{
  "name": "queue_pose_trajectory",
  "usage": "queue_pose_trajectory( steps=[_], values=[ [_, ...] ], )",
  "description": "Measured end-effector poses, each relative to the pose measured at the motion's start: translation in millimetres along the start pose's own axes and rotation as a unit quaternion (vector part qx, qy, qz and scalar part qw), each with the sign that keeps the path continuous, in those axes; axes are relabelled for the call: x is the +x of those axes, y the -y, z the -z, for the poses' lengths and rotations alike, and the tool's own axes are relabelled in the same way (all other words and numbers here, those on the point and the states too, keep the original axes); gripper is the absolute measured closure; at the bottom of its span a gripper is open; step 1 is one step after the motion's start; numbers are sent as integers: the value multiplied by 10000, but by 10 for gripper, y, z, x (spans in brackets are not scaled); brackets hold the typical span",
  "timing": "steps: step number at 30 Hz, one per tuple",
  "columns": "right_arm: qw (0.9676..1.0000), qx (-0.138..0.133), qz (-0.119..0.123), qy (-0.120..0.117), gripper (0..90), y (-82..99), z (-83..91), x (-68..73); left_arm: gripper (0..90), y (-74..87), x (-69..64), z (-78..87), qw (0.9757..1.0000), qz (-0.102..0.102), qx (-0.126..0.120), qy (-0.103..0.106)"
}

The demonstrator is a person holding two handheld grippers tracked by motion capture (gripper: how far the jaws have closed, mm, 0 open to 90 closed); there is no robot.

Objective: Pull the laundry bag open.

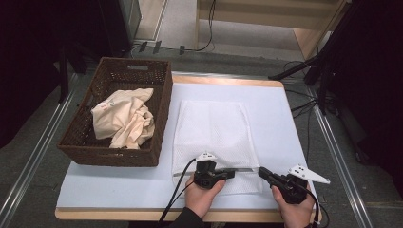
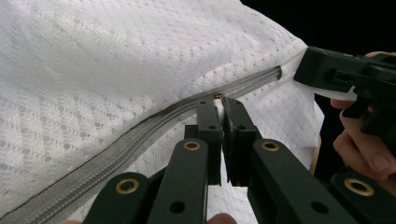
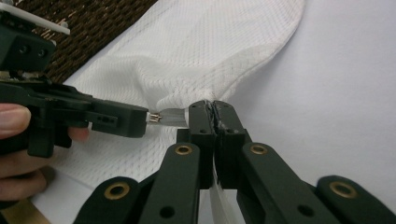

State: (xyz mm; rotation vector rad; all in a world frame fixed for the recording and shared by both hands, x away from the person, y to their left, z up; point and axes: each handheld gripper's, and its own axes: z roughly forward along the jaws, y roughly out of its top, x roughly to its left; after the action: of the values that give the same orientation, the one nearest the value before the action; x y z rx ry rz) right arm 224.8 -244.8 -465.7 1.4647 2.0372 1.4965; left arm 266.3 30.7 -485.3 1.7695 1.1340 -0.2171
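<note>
White surface (image 1: 119, 183) carries a white mesh bag (image 1: 214, 128) at its middle. Left tool (image 1: 233, 173) pinches the zipper pull (image 2: 217, 96); right tool (image 1: 261, 171) pinches the bag's corner beside it. Wicker basket (image 1: 102, 154) with beige cloth (image 1: 124, 118) stands at left.

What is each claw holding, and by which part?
Left claw: the zipper pull of the white mesh laundry bag. Right claw: the bag's fabric at the zipper's end.
</note>
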Motion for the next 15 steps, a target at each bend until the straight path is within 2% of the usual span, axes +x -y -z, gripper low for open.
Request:
queue_pose_trajectory(
  steps=[5,7,9,10,11,12,13,14,15],
  values=[
    [9999,69,84,-77,881,4,-50,79,870,5,7,156,10000,-45,28,-40],
    [9999,94,69,-118,881,6,-55,98,870,7,14,198,10000,25,28,-16],
    [9998,81,124,-154,881,9,-65,113,870,16,14,245,10000,47,-82,-1],
    [9998,75,103,-134,881,9,-64,133,870,29,6,266,9998,47,-120,-159],
    [9998,24,177,39,882,8,-56,154,871,29,6,266,9998,47,-120,-159],
    [9996,-87,223,157,882,-6,-30,138,871,41,25,303,9990,8,-221,-393],
    [9997,-127,108,161,882,-25,6,96,871,76,168,407,9980,403,-400,-293],
    [9999,-145,35,60,882,-38,33,47,870,101,207,430,9977,575,-364,-68],
    [9999,-145,35,60,882,-38,33,47,870,101,207,430,9977,575,-364,-68]
  ],
)
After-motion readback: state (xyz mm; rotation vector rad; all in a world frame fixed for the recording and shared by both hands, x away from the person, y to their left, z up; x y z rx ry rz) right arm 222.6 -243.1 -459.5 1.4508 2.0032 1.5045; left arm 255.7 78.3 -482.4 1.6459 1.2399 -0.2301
